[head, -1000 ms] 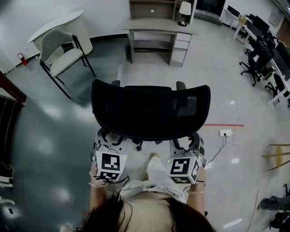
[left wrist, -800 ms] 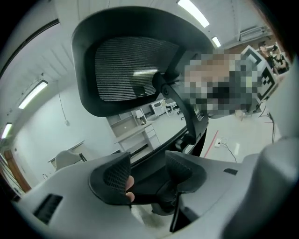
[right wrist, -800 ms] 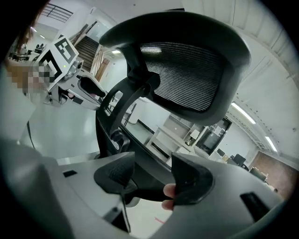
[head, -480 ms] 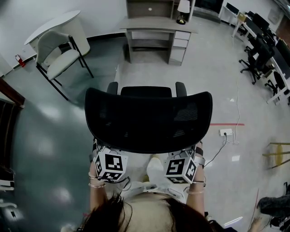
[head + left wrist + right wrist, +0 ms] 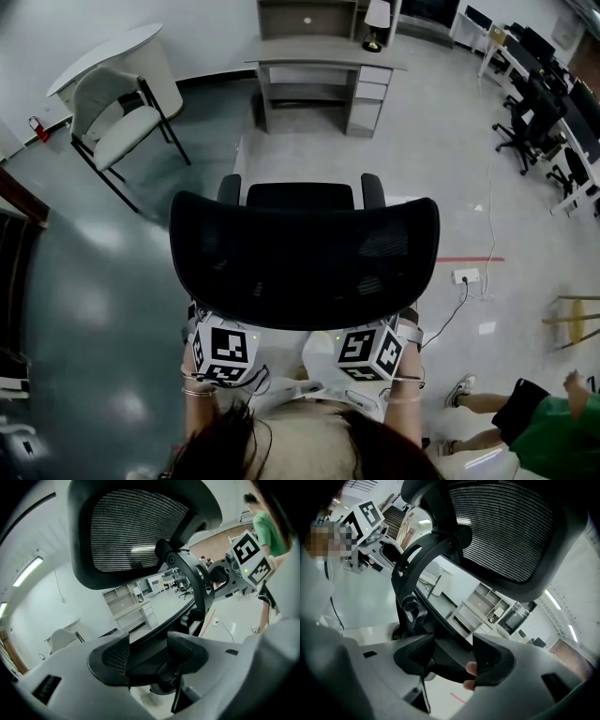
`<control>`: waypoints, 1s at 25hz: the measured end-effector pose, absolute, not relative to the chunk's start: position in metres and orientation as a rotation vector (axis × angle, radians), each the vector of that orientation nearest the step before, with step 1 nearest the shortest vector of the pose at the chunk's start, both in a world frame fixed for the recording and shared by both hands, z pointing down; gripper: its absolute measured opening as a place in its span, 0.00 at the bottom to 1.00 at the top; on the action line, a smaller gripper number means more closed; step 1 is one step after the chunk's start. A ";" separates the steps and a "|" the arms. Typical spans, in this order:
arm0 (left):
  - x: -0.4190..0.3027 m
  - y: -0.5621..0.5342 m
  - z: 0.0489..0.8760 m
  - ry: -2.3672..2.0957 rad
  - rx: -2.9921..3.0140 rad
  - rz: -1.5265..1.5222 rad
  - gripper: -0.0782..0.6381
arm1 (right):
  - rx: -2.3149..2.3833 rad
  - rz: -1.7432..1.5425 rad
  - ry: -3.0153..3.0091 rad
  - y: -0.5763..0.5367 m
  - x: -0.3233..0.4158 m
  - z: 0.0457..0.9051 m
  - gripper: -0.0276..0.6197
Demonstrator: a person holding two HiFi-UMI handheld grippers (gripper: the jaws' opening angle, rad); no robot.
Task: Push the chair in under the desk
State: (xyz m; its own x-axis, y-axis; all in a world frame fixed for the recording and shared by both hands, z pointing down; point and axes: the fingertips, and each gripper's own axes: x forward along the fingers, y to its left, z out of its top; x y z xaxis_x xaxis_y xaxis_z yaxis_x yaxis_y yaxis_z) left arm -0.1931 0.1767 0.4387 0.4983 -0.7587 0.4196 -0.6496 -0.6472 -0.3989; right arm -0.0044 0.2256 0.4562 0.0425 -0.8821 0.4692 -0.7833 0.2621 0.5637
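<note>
The chair stands well short of the desk, backrest toward the person. Only the gripper views show the left gripper and right gripper: their jaws have just been opening and sit released, with the chair's dark frame between them.

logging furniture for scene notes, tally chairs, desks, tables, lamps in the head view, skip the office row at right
chairs: 2, black mesh office chair and cream padded chair on a black metal frame
desks: 1, grey desk with drawers
tables: 1, white round-topped table
lamps: 1, white-shaded table lamp
total: 5
</note>
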 end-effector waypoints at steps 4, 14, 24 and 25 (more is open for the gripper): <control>-0.191 0.175 0.439 1.183 -2.556 -0.890 0.44 | 1.511 -0.167 -1.755 0.224 -0.003 0.457 0.41; -0.192 0.161 0.440 1.199 -2.540 -0.870 0.44 | 1.538 -0.224 -1.730 0.210 -0.004 0.456 0.41; -0.189 0.142 0.438 1.196 -2.538 -0.860 0.44 | 1.490 -0.152 -1.723 0.191 0.002 0.455 0.41; -0.189 0.140 0.437 1.195 -2.536 -0.858 0.44 | 1.484 -0.150 -1.722 0.189 0.002 0.455 0.41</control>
State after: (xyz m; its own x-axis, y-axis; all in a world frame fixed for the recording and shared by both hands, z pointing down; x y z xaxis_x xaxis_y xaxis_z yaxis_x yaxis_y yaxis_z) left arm -0.1890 0.1397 0.4367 0.5023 -0.7582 0.4158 -0.6364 -0.6497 -0.4158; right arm 0.0021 0.1890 0.4549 0.0498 -0.8624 0.5037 -0.7623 0.2931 0.5771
